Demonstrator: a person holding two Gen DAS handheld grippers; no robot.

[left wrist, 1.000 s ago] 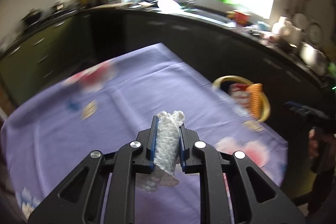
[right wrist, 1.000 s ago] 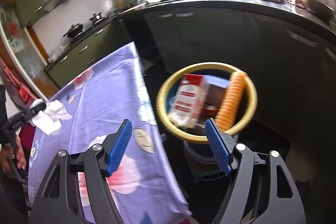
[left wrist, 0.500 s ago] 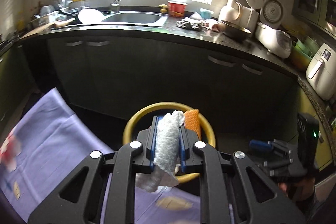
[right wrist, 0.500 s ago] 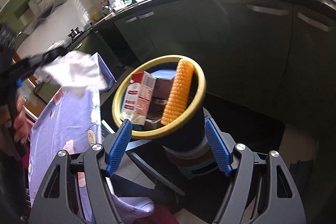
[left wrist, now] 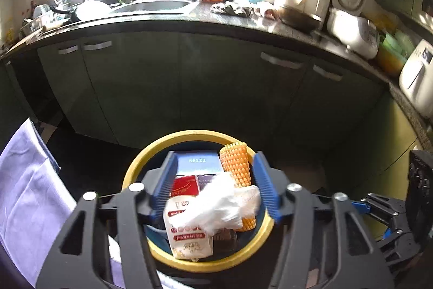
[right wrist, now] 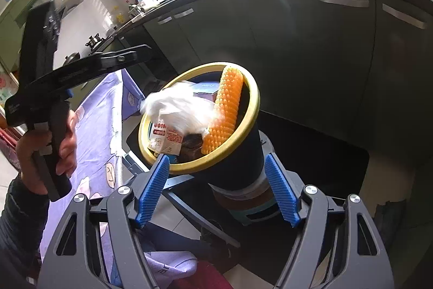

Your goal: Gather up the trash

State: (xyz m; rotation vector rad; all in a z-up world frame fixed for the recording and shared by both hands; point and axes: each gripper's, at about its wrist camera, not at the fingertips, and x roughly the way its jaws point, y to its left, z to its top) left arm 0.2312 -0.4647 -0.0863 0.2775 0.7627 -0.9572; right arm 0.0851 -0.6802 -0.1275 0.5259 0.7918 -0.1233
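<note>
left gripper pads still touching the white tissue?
Cannot tell. In the left wrist view the jaws are opening over the bin; the tissue overlaps the right pad without showing contact.

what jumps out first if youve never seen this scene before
A crumpled white tissue sits loose between the opening jaws of the left gripper, above a yellow-rimmed dark bin. The bin brims with an orange corn-like cob and a red-and-white carton.

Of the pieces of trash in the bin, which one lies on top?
The white tissue. It sits over the red and white carton and against the orange corn cob, with the blue box farther back in the yellow-rimmed bin.
</note>
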